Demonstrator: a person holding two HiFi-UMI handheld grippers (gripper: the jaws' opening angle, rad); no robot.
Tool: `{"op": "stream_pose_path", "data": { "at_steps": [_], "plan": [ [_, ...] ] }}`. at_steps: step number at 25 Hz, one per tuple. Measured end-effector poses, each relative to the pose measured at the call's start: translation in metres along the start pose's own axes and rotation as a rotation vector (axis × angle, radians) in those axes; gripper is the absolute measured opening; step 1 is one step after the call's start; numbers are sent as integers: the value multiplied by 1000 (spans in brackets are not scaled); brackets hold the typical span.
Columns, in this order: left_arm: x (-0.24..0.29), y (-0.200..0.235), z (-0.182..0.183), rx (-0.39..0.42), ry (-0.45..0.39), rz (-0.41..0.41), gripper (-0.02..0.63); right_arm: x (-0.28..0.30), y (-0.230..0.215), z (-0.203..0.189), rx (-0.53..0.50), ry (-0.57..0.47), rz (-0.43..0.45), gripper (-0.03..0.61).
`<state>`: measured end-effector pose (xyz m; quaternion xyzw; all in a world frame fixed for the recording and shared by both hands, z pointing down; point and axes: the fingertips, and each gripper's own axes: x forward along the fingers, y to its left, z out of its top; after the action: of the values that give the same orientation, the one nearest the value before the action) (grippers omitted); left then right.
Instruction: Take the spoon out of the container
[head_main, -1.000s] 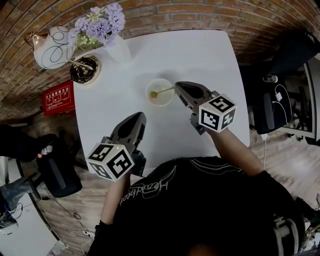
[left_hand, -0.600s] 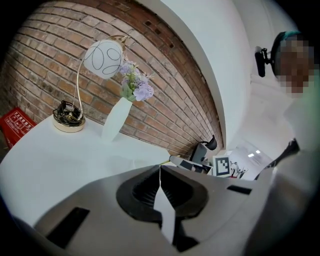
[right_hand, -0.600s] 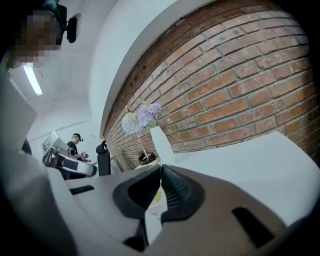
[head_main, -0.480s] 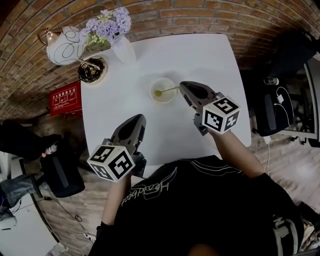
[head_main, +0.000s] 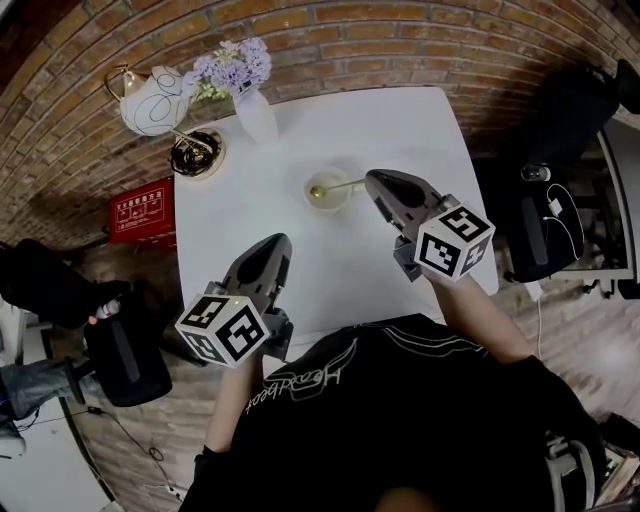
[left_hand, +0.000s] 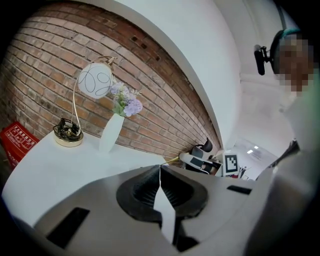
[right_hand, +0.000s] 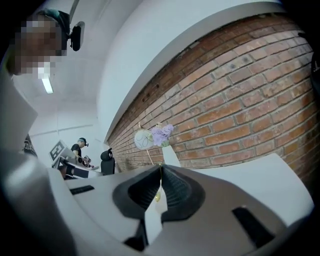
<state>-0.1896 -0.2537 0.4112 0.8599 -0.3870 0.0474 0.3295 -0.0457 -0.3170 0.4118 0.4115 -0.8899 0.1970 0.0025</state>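
Observation:
A small pale bowl (head_main: 328, 190) stands on the white table (head_main: 300, 280). A thin yellow spoon (head_main: 338, 185) lies across it, head inside and handle sticking out to the right. My right gripper (head_main: 372, 181) is shut on the tip of that handle, just right of the bowl. In the right gripper view the jaws (right_hand: 160, 168) are pressed together and a golden bit of the spoon (right_hand: 157, 196) shows in the slit. My left gripper (head_main: 273, 246) hovers nearer the front edge, shut and empty. In the left gripper view the left gripper (left_hand: 160, 167) hides the bowl, with only the spoon handle (left_hand: 172, 159) showing.
A white vase of purple flowers (head_main: 254, 108) and a globe lamp (head_main: 155, 100) on a gold base (head_main: 197, 154) stand at the table's far left corner by the brick wall. A red box (head_main: 140, 210) sits on the floor to the left, and a black chair (head_main: 555, 200) to the right.
The head view has drifted, so the table sits a little further right. Both grippers, the spoon and the bowl keep their places relative to each other.

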Motion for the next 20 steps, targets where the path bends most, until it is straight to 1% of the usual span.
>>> {"op": "stream_pose_path", "data": {
  "at_steps": [6,11,14,20],
  "plan": [
    [-17,-23,6,45,-27,-29,6,-26,36,14,-22,-35,54,0],
    [-29,-39,9,73,-43,-45,6,-49,60,14,0,-52,105,0],
    [-35,-47,7,84,-45,-53,6,-62,69,13,5,-67,113,0],
    [-41,-57,6,99,-45,-74,6,-74,77,16,-12,-61,106,0]
  ]
}}
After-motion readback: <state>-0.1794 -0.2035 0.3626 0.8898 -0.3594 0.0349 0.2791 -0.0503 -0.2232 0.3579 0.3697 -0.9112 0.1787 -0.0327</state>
